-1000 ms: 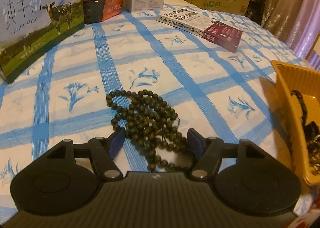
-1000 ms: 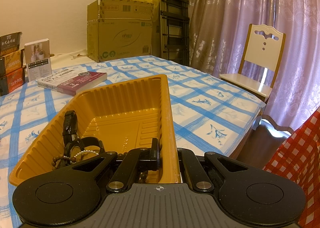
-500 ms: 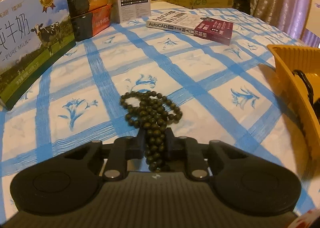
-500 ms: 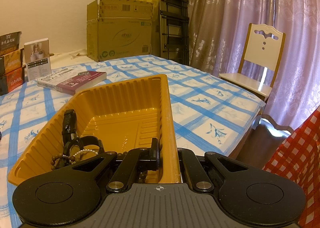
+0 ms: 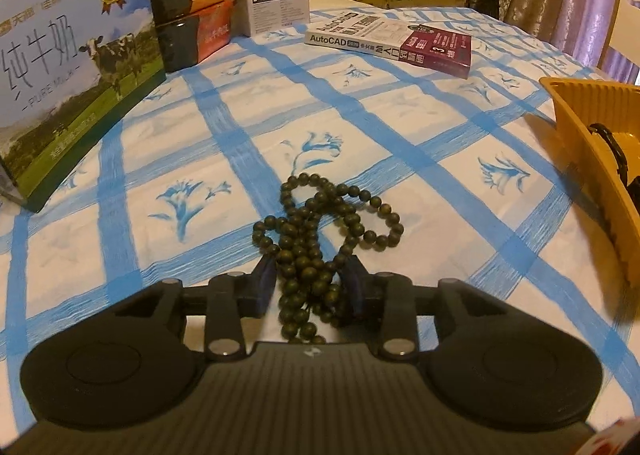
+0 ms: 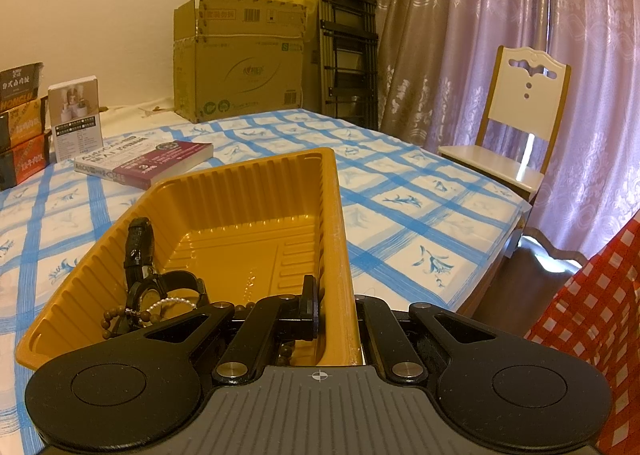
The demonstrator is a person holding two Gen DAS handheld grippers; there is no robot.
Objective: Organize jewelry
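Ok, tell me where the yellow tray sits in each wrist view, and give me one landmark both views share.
Left wrist: the yellow tray is at the right edge, partly cut off, right of the dark bead necklace held by the left gripper.
Right wrist: the tray fills the centre foreground, with the right gripper clamped on its right wall.
Shared landmark: the AutoCAD book lying on the blue-checked cloth.

Dim warm indoor light; strong fisheye bending, dark vignette corners; slight blur, far edges soft.
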